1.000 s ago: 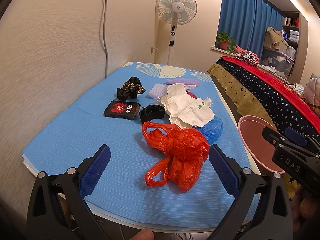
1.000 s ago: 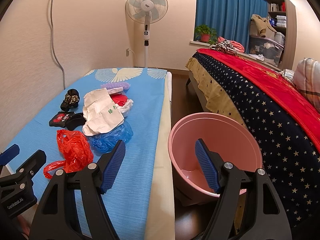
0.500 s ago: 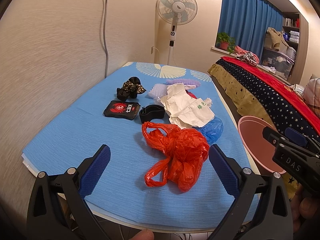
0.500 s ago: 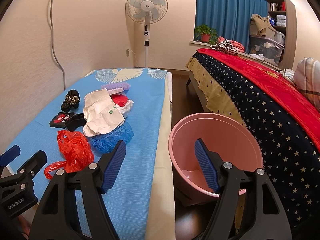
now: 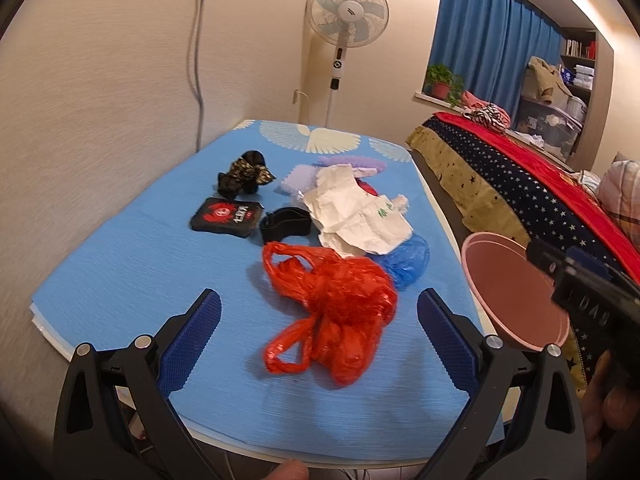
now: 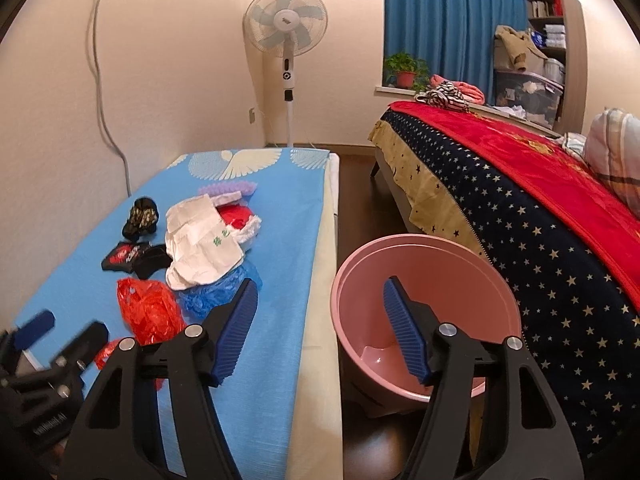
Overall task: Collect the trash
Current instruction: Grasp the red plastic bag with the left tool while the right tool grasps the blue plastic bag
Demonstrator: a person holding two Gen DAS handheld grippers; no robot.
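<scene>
The trash lay untouched on the desk (image 5: 120, 280), which was covered by a blue mat: a red bag (image 5: 332, 312) nearest the person, a blue bag (image 5: 408, 260) just behind it, crumpled white paper (image 5: 352, 216) overlapping the blue bag, and further back a black packet (image 5: 226, 216), a black band (image 5: 286, 228), a dark patterned wad (image 5: 244, 174) and something pale purple (image 5: 352, 162) whose nature was hard to make out. The pink bin (image 6: 420, 312) stood on the floor just beside the desk's right edge, between desk and bed (image 6: 540, 208), and looked empty.

The left gripper (image 5: 318, 334) hovered over the near end of the desk with its fingers wide apart; the red bag sat framed between them, but the pads were not on it. The right gripper (image 6: 318, 330) hung over the gap between desk and bin, its fingers closing with nothing between them.

So the task seemed to be at its very start, in the approach to the first piece. The next move probably called for lowering the left gripper onto the red bag and pinching a bunched part, not a loose handle loop, since thin plastic slides and trails. Then it would need carrying right, over the bin's rim, before release.
</scene>
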